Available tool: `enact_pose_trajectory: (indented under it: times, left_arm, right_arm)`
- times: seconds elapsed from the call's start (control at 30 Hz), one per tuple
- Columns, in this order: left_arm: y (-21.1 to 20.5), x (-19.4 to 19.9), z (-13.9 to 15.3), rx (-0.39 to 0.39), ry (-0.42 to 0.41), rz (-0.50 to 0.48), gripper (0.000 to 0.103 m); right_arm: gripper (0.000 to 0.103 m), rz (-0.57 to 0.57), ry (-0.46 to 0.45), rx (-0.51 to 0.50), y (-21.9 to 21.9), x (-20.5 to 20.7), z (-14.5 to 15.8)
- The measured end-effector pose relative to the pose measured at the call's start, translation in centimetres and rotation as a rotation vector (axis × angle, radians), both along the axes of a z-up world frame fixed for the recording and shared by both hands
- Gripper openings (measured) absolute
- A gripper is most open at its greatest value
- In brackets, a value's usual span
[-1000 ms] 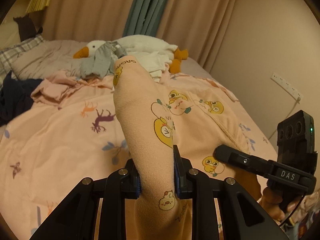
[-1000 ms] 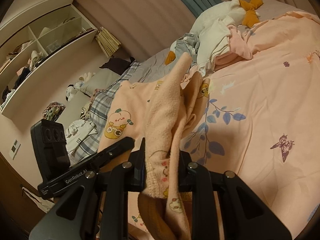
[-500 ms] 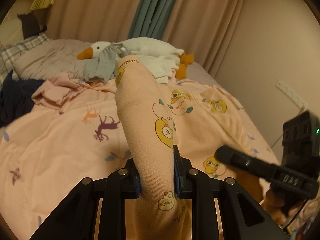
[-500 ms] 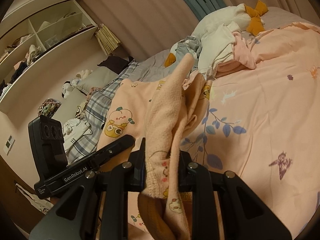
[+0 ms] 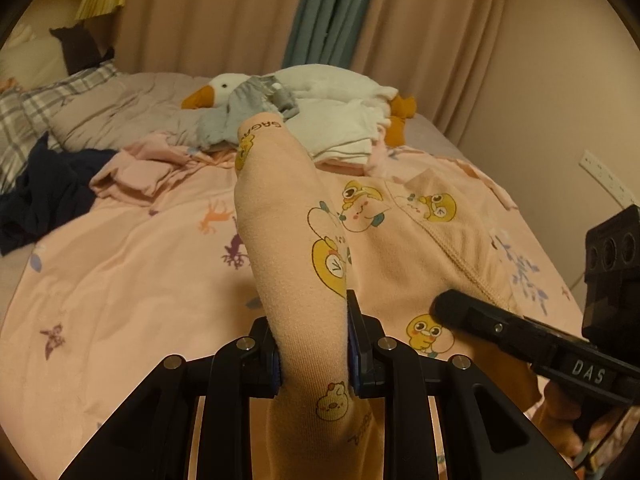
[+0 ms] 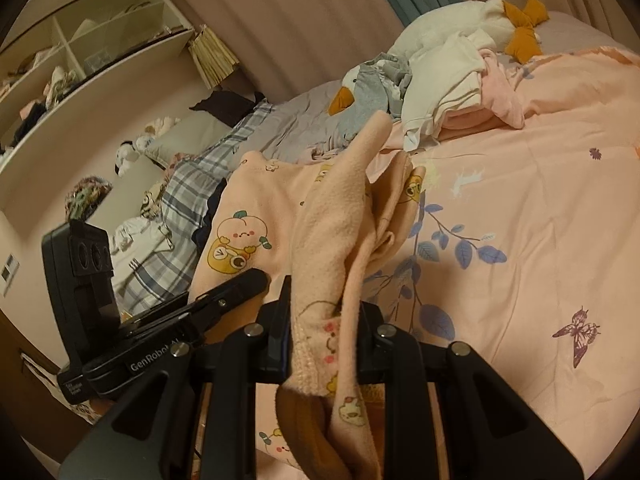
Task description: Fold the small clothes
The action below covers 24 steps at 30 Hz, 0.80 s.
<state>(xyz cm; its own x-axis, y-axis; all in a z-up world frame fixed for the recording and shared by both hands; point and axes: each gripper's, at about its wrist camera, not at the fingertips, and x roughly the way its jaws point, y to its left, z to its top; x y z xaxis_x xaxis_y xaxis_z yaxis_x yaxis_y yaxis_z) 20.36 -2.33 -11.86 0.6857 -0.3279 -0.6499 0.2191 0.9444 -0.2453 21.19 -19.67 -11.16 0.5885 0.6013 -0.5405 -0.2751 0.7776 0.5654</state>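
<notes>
A small peach fleece garment printed with yellow cartoon animals is held up over the bed by both grippers. My left gripper is shut on one edge of it; the cloth stands up between the jaws and drapes right toward the bed. My right gripper is shut on another bunched edge of the same garment, whose fuzzy inside faces the camera. The right gripper's body shows in the left wrist view, and the left gripper's body in the right wrist view.
A pink printed bedsheet covers the bed. A white goose plush with grey and white clothes lies at the far end. Pink clothes, a dark garment and a plaid pillow lie left. Shelves stand beyond.
Both grippers, still holding the garment, have shifted slightly forward over the bed; the view of the goose plush and far clothes has drawn a bit nearer. The grips are unchanged.
</notes>
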Motion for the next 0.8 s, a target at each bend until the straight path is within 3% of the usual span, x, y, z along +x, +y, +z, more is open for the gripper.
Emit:
enact_pose_trajectory:
  times: [0.5,0.8]
  left_arm:
    - [0.4,0.9,-1.9,0.029,0.011,0.011,0.023]
    - [0.5,2.9,-4.6,-0.048,0.075,-0.031,0.023]
  right_arm:
    - [0.024,0.005,0.021,-0.069,2.4,0.9,-1.5]
    - [0.023,-0.032,0.082,-0.070,1.6,2.1,-3.6]
